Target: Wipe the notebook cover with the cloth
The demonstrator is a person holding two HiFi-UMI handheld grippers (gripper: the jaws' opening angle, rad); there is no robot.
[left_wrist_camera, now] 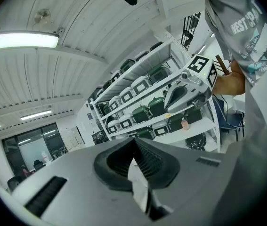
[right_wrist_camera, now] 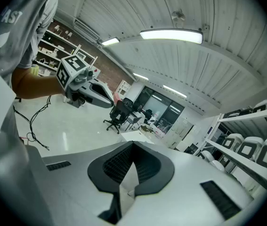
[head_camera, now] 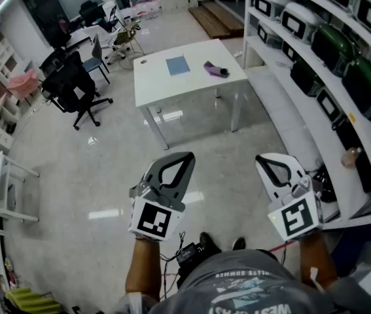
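The person stands on a glossy floor, well back from a white table that lies at 12 o'clock in the head view. The blue notebook lies flat near the middle of the tabletop. The purple cloth lies crumpled at the notebook's 3 o'clock, near it but apart from it. Neither is touched by a gripper.

The left gripper is held out at about 6 o'clock in the head view, its marker cube next to the hand and its tip aimed toward the table. In the left gripper view its jaws are together, the ribbed pads meeting at the tip with nothing between them. The right gripper sits at the left one's 3 o'clock, well apart from it, with its own marker cube by the wrist. In the right gripper view its jaws are also pressed together and hold nothing. Both point only slightly below level. Each gripper view catches the other gripper held out to the side.

A white shelf rack runs along 1 to 4 o'clock, loaded with white and dark green cases; what kind of cases they are I cannot tell. Black office chairs and desks stand at 10 to 11 o'clock. Black cables lie on the floor by the person's feet.
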